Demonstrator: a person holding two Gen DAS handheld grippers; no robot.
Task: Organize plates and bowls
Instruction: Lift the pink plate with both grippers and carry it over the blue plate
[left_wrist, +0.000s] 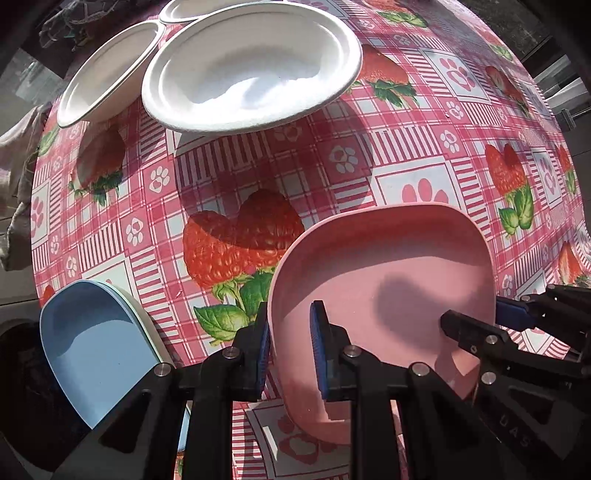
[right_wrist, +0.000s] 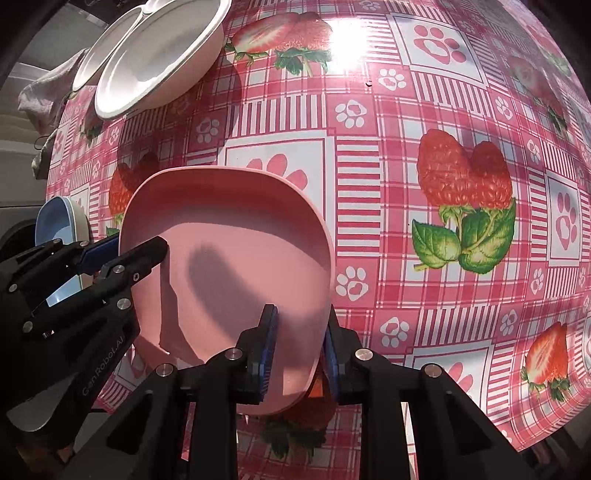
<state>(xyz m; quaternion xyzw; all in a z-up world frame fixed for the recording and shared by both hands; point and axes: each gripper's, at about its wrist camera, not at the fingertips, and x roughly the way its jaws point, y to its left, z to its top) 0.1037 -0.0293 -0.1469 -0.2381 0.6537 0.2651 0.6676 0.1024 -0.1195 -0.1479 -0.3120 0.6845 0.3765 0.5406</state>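
Note:
A pink square plate (left_wrist: 388, 280) is held over the strawberry tablecloth by both grippers. My left gripper (left_wrist: 290, 347) straddles the plate's left rim, one pad inside and one outside, with a gap on the inner side. My right gripper (right_wrist: 301, 350) is shut on the plate's near right rim (right_wrist: 236, 266). The right gripper also shows at the right of the left wrist view (left_wrist: 476, 321), and the left gripper at the left of the right wrist view (right_wrist: 125, 251). A blue plate (left_wrist: 96, 347) lies at the near left. White bowls (left_wrist: 255, 70) stand at the far left.
A second white bowl (left_wrist: 107, 74) and a third (left_wrist: 184, 11) sit behind the first. The blue plate rests on a paler plate (left_wrist: 147, 321). The tablecloth (right_wrist: 443, 129) stretches bare to the right. Crumpled cloth (left_wrist: 18, 147) hangs off the table's left edge.

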